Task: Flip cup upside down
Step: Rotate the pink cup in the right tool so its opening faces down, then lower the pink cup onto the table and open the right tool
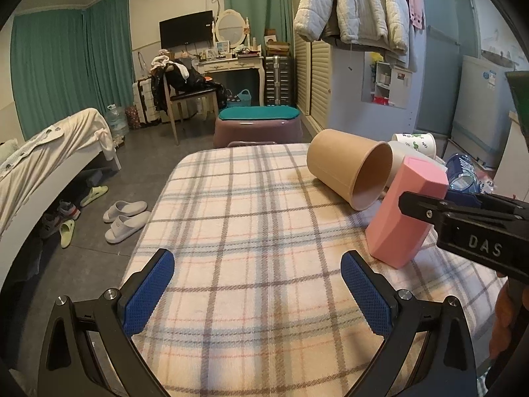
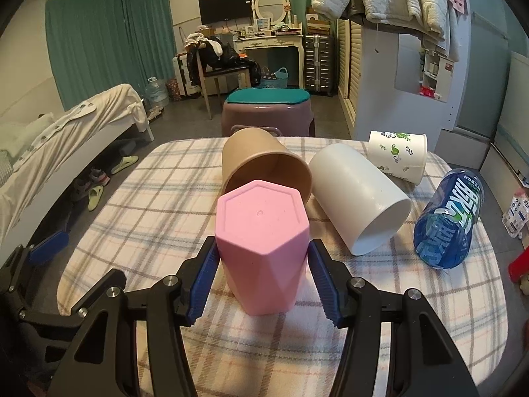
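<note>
A pink faceted cup stands upside down on the plaid tablecloth, base up and leaning slightly. My right gripper has its blue pads on both sides of the cup; whether they still press it I cannot tell. In the left wrist view the pink cup is at the right, with the right gripper at it. My left gripper is open and empty over the tablecloth, left of the cup.
A brown paper cup lies on its side just behind the pink cup, also in the left wrist view. A white cup, a patterned paper cup and a blue bottle lie to the right. A purple stool stands beyond the table.
</note>
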